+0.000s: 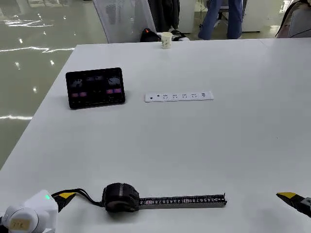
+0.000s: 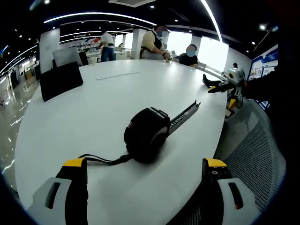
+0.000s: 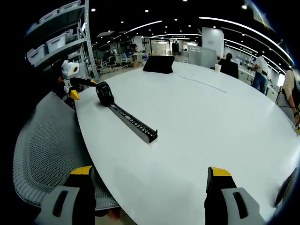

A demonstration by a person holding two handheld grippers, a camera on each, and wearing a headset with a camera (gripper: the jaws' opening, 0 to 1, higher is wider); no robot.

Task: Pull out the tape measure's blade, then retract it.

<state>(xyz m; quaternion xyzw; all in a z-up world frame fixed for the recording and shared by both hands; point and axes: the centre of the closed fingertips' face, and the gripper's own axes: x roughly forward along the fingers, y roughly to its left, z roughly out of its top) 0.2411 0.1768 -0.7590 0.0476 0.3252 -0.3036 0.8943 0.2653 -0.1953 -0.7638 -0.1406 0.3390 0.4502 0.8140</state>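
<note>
We see the tape measure (image 1: 120, 197) on the white worktop (image 1: 194, 141), its blade (image 1: 182, 201) extended toward the right gripper (image 3: 150, 170), whose wide jaws stand well apart from it, while the left gripper (image 2: 145, 164), jaws wide, sits near the case without touching it.

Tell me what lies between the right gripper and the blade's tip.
Bare table separates the right gripper from the blade's tip, in the right gripper view.

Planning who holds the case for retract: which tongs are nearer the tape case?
The left tongs, beside the strap of the case. The right tongs lie past the tip of the blade, with the whole pulled-out blade between.
</note>
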